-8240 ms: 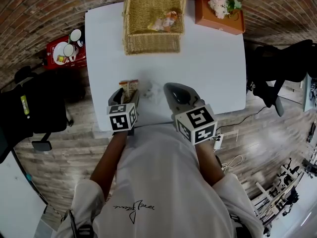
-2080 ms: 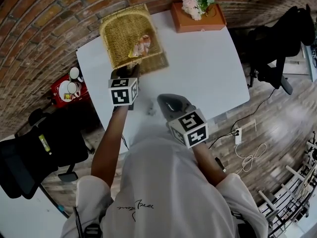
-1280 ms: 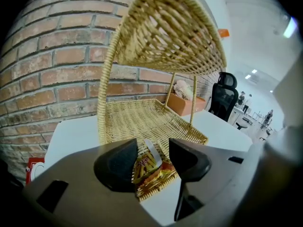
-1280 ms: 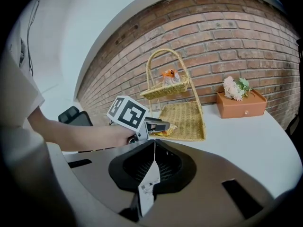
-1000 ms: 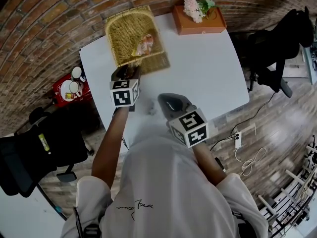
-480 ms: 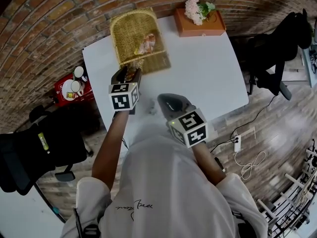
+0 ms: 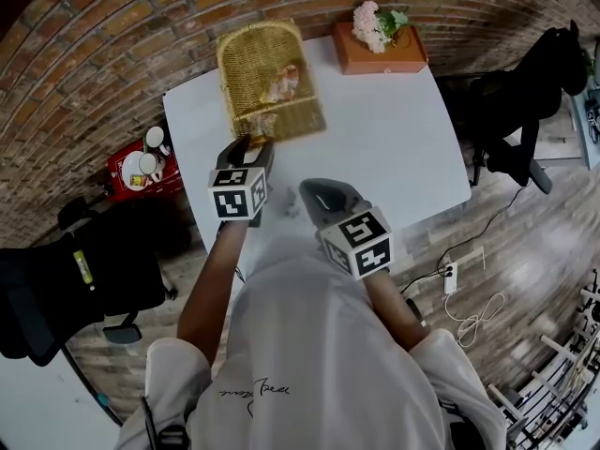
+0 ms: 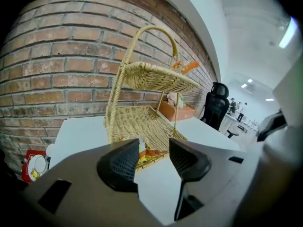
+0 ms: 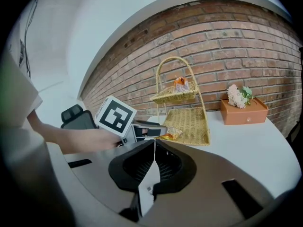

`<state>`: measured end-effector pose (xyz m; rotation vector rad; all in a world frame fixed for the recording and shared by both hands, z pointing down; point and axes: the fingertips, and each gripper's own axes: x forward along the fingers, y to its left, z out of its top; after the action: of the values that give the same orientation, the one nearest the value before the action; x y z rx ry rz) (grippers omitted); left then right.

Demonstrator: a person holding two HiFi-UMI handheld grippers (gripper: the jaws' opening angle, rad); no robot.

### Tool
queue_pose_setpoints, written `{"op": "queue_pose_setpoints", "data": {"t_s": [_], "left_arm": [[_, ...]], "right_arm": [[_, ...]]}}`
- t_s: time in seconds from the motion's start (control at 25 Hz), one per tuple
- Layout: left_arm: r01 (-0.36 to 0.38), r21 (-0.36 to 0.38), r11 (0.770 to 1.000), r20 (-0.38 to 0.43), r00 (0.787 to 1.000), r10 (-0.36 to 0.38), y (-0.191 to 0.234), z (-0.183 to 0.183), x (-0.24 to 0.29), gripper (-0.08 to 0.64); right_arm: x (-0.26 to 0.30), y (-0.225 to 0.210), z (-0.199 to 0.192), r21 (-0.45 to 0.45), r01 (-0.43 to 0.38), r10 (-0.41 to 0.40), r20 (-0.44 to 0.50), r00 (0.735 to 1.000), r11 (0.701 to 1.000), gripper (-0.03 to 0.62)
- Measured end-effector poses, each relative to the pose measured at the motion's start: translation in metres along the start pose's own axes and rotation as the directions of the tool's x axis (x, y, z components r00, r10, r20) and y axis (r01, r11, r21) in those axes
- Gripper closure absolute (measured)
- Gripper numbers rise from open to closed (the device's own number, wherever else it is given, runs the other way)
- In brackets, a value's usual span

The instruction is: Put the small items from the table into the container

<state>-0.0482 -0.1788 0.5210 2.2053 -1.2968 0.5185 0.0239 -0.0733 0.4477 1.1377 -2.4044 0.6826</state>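
Observation:
A two-tier wicker basket (image 7: 251, 73) stands at the table's far left; an orange item (image 7: 286, 81) lies on its upper tier. My left gripper (image 7: 251, 146) hovers at the basket's front edge, open. Between its jaws, in the left gripper view, I look down on an orange snack packet (image 8: 147, 155) lying on the lower tier's front rim (image 8: 137, 122), clear of both pads. My right gripper (image 7: 319, 195) sits nearer me over the white table, shut on a thin white sachet (image 9: 150, 181) that stands edge-on between the jaws.
A terracotta box with pink flowers (image 7: 380, 40) stands at the table's far right. A red tray with cups (image 7: 141, 157) sits beside the table's left edge. Black office chairs (image 7: 525, 101) stand to the right, and a brick wall runs behind the table.
My left gripper has lifted a little and drawn back from the basket's front edge, jaws still apart. The right gripper has stayed put with the sachet.

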Motion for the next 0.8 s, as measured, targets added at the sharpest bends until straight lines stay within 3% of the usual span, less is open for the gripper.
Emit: {"op": "queue_pose_setpoints", "data": {"t_s": [0.12, 0.32, 0.8], "left_arm": [[0.015, -0.005, 1.0, 0.009, 1.0, -0.015, -0.005, 0.001, -0.006, 0.365], [0.013, 0.003, 1.0, 0.034, 0.999, -0.013, -0.01, 0.003, -0.018, 0.438], [0.04, 0.005, 0.999, 0.07, 0.997, -0.04, -0.024, 0.001, -0.044, 0.488]], "right_arm": [[-0.001, 0.002, 0.001, -0.004, 0.0, 0.0, 0.006, 1.0, 1.0, 0.569], [-0.003, 0.004, 0.003, -0.016, -0.001, 0.001, 0.016, 1.0, 1.0, 0.569], [-0.012, 0.011, 0.007, -0.036, 0.005, -0.004, 0.043, 0.999, 0.999, 0.569]]}}
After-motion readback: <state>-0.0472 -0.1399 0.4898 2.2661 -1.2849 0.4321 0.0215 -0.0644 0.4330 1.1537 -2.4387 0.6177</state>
